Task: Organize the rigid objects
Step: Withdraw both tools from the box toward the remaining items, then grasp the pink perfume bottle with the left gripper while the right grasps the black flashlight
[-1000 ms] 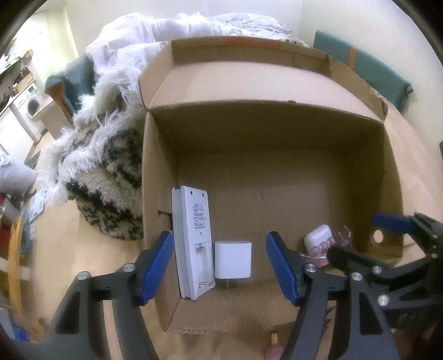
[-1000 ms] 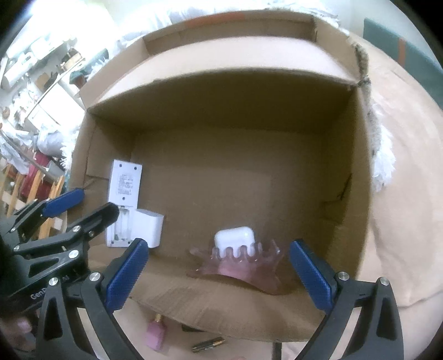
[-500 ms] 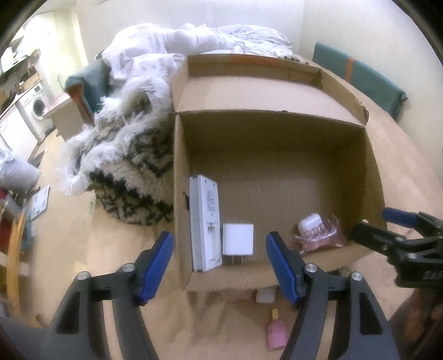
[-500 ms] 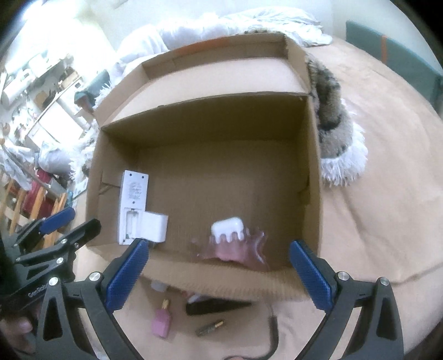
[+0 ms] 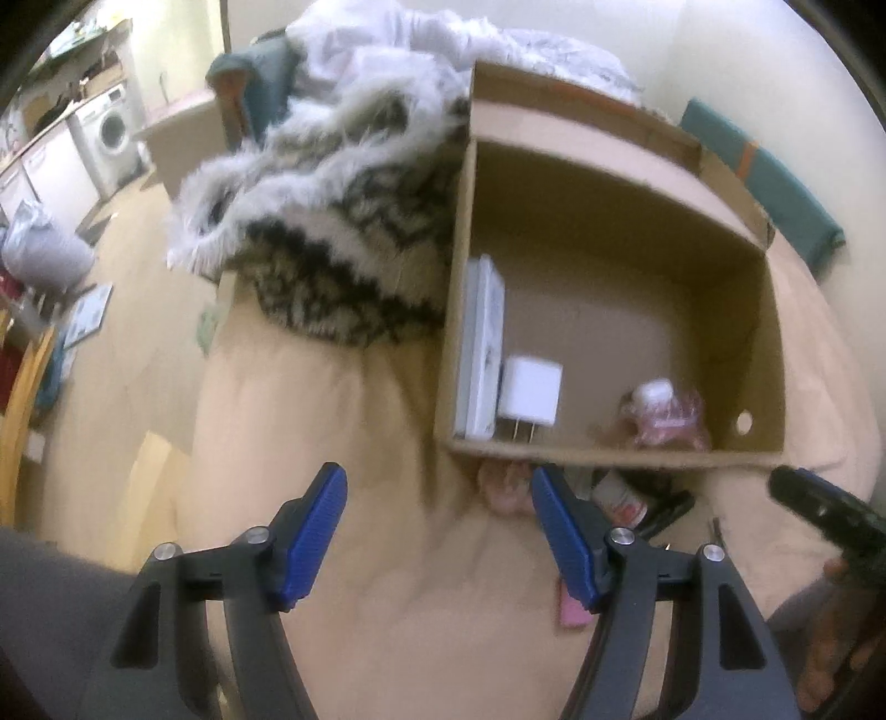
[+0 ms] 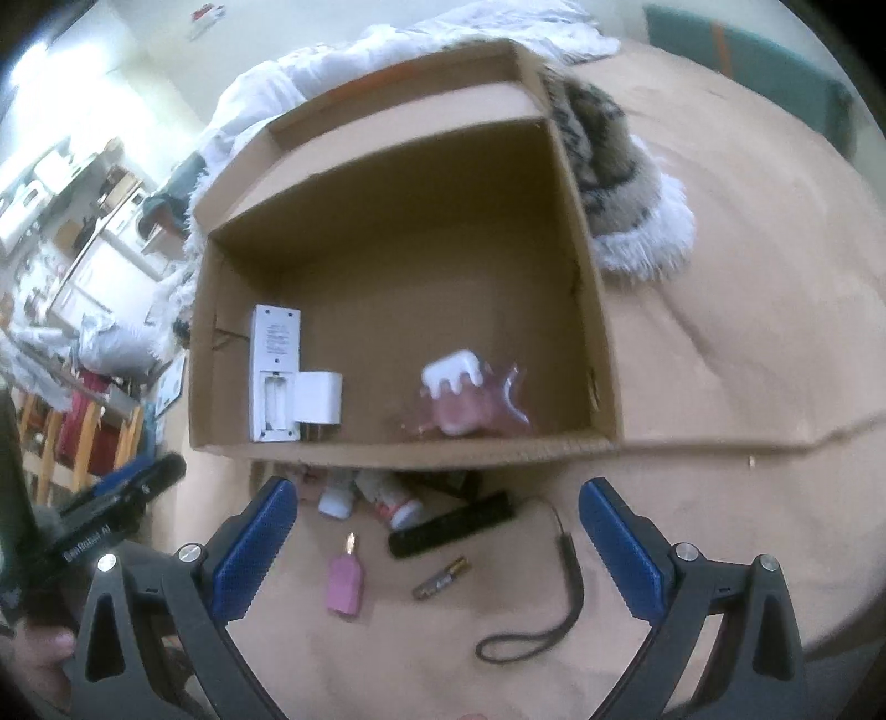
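An open cardboard box [image 6: 595,332] [image 5: 459,232] lies on a tan bedcover. Inside it are a white remote [image 6: 272,368] [image 5: 484,338] with its battery bay bare, a white plug adapter [image 6: 317,397] [image 5: 530,390] and a white earbud case on a pink holder [image 6: 462,396] [image 5: 667,412]. In front of the box lie a pink bottle [image 6: 346,584] [image 5: 573,612], a battery [image 6: 441,579], a black bar [image 6: 449,526], a red-and-white tube [image 6: 390,498] and a black strap [image 6: 545,609]. My right gripper [image 6: 437,531] hangs open above these loose items. My left gripper [image 5: 440,529] is open over the cover, left of the box front.
A furry black-and-white throw [image 5: 326,221] [image 6: 620,183] and white bedding [image 5: 421,50] lie against the box's left and far sides. A teal cushion [image 5: 769,183] sits at the back right. Floor, a washing machine [image 5: 108,133] and wooden furniture lie beyond the cover's left edge.
Both grippers have pulled back out of the box toward me and rolled, so the box now sits farther off and tilted. The loose items in front of the box came into view.
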`<state>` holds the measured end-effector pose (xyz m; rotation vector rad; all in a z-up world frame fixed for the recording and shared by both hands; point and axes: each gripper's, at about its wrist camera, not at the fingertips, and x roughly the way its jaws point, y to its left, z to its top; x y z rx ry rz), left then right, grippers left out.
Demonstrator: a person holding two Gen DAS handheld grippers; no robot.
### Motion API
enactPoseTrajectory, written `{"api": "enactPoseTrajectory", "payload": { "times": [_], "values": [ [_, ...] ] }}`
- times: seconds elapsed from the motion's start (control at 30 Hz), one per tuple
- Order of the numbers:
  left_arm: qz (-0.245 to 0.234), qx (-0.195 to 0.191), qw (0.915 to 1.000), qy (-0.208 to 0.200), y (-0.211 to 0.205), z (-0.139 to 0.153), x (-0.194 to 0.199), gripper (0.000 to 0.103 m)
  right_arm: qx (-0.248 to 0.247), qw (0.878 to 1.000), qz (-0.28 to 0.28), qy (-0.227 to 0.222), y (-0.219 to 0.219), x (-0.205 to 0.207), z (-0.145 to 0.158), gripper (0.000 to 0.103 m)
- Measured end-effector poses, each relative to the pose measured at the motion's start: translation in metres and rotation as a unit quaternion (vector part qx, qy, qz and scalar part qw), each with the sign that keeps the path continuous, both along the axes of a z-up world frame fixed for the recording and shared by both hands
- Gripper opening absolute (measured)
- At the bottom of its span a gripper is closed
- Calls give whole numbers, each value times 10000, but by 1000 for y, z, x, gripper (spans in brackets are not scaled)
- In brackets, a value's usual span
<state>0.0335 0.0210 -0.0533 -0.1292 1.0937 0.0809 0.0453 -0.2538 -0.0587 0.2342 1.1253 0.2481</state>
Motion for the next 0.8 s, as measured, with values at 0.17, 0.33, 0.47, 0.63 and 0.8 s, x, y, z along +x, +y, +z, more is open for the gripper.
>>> {"api": "enactPoseTrajectory", "payload": {
  "times": [0.17,0.33,0.47,0.63,0.8],
  "values": [
    [-73,-251,9982,545,-6,-27,-14,67,83,9992,-296,264,-5,-7,-13,103],
    [-498,-436,9933,950,-29,-51,-19,67,-74,9987,-390,314,-5,-4,-19,103],
    [-894,-411,9904,969,-57,-61,-16,65,-38,9978,-459,474,-7,-2,-27,103],
    [-1217,-435,9844,1197,-85,-78,-10,55,5,9969,-520,583,-11,0,-33,103],
    [-1362,-460,9781,1504,-101,-98,-9,50,16,9965,-521,657,-10,3,-36,103]
  ]
}}
